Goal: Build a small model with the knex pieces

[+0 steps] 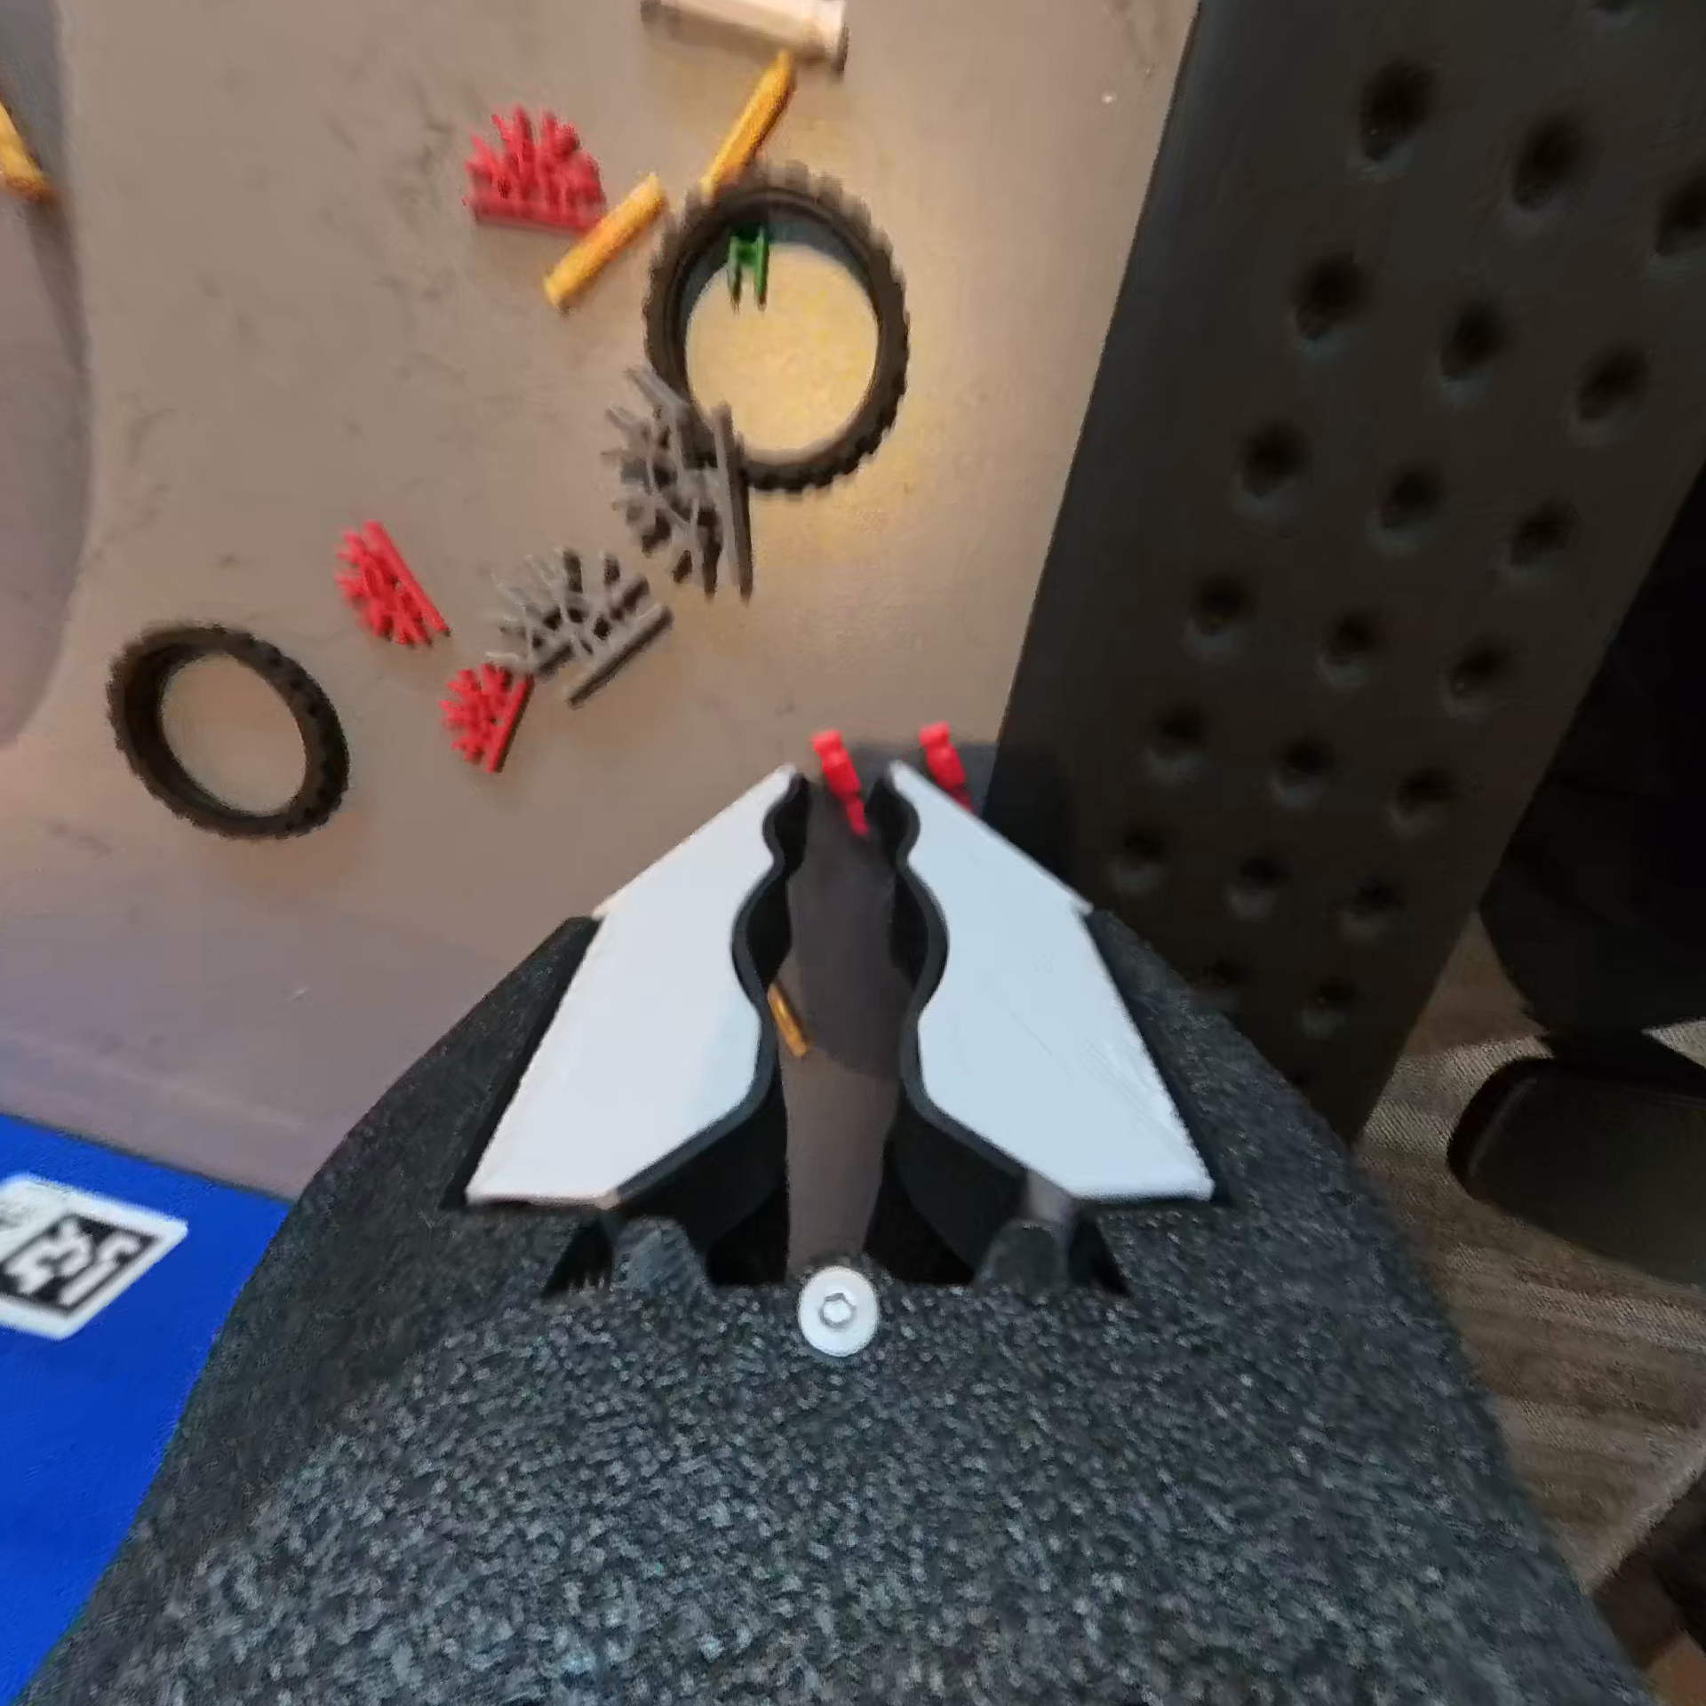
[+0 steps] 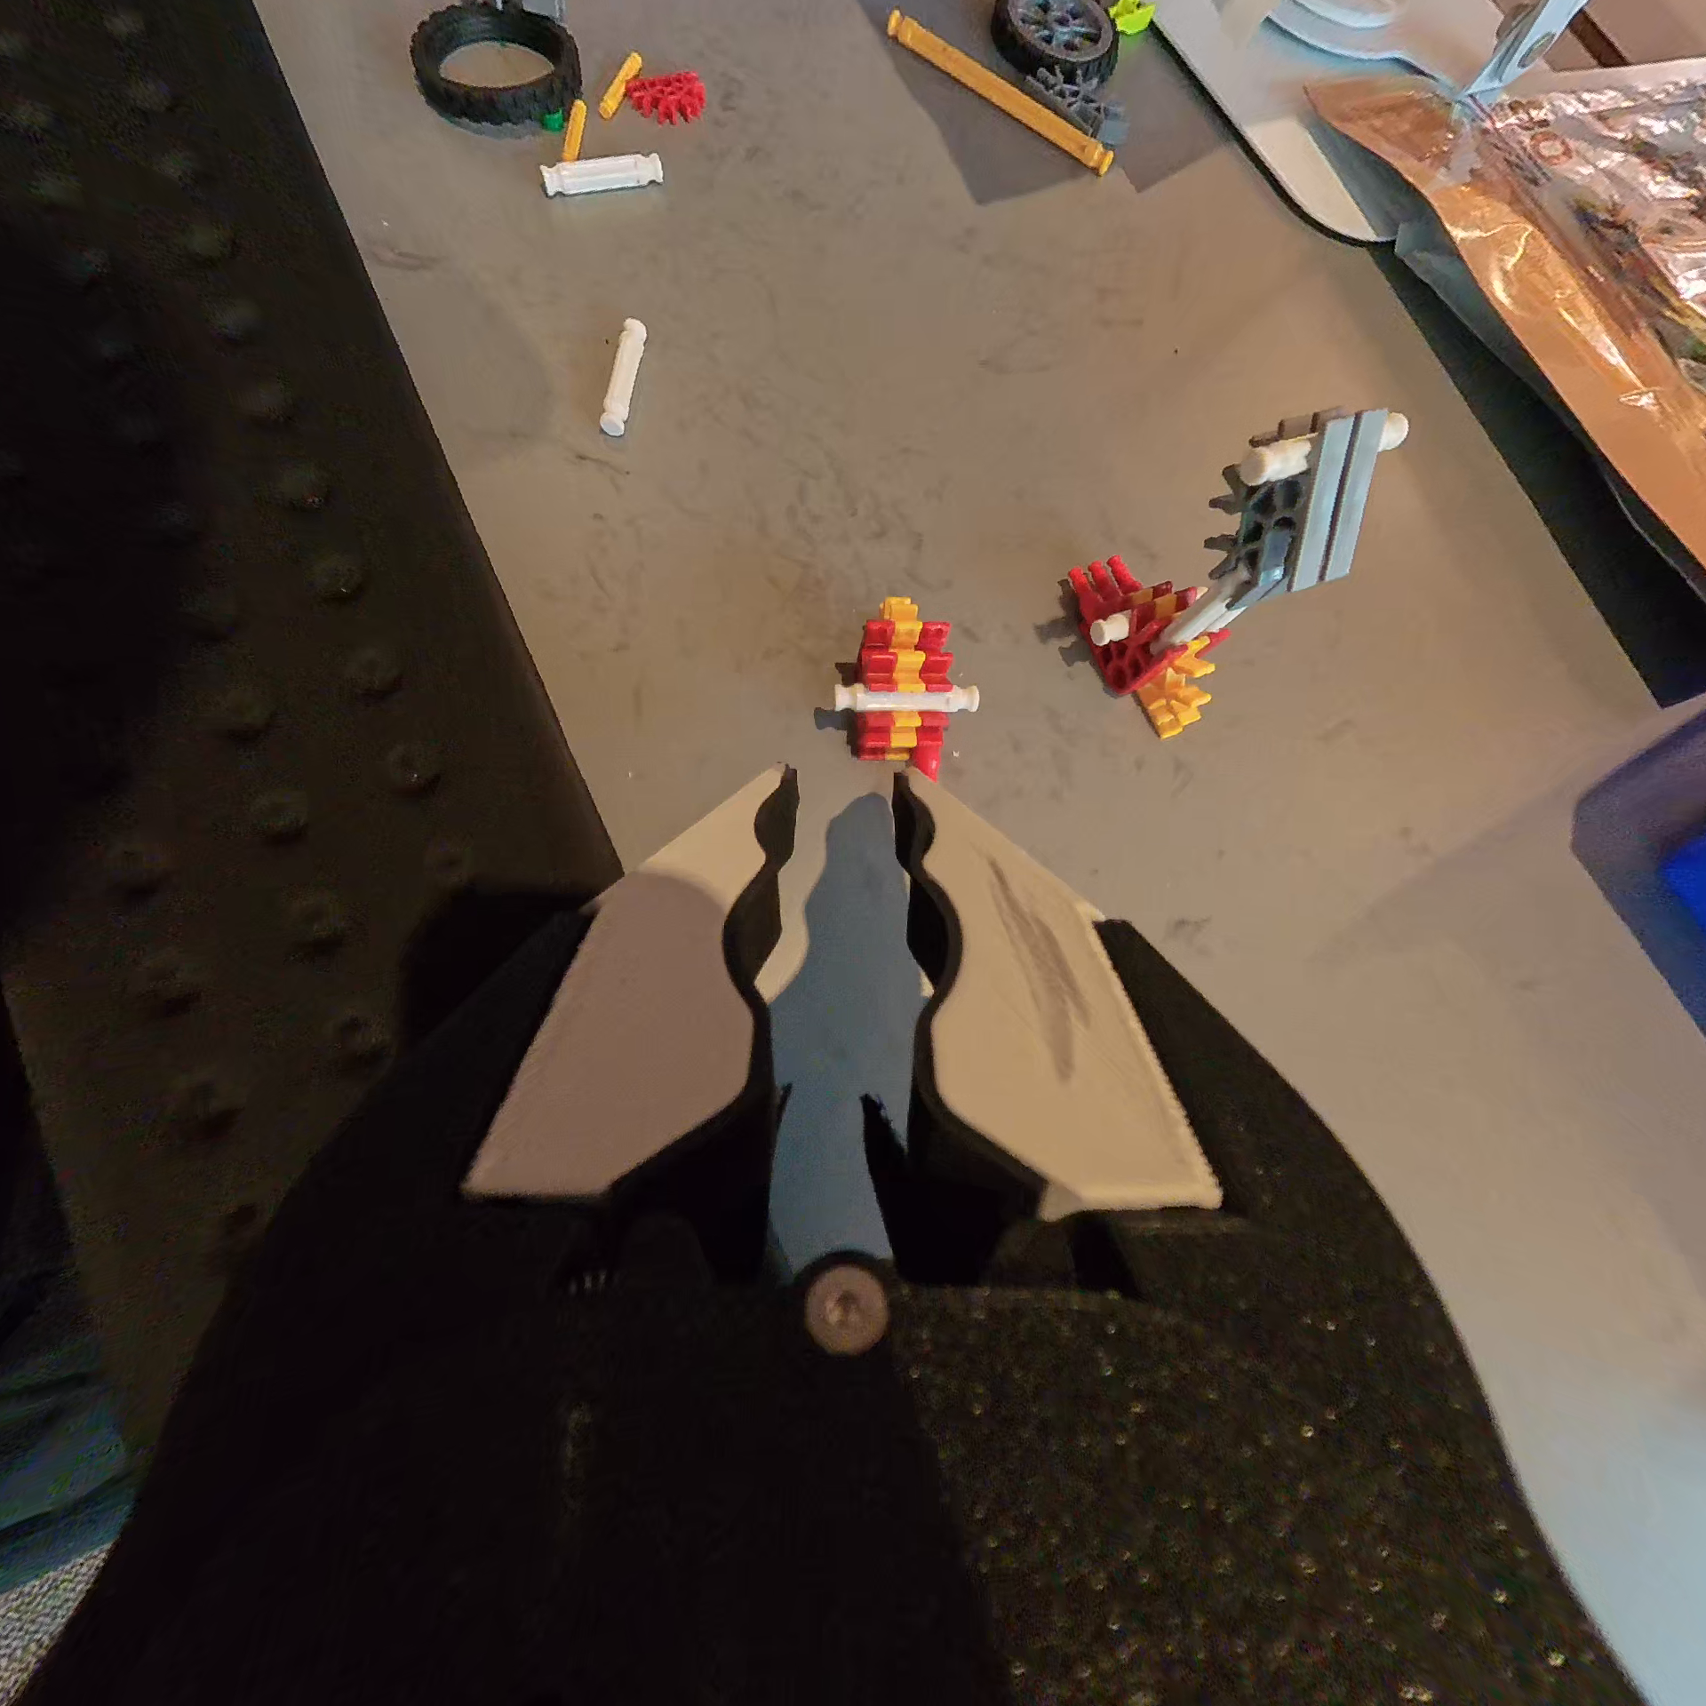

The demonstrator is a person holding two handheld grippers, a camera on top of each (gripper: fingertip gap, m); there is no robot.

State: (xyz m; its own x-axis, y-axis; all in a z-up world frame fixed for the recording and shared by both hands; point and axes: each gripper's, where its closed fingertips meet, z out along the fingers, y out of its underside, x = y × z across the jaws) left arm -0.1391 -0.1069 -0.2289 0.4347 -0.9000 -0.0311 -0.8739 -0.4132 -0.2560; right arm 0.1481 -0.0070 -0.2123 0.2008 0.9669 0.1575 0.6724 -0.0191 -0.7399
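On the grey worktop (image 2: 923, 388), your right hand-held gripper (image 2: 838, 774) hangs with jaws apart just short of a red-and-yellow connector stack (image 2: 900, 683). Your left hand-held gripper (image 1: 842, 785) pinches a small red piece (image 1: 842, 780) near a black tyre (image 1: 780, 323).

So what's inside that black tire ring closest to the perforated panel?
Inside the black tire ring a small green piece sits against the far rim; the rest is bare table. A grey connector covers its near edge.
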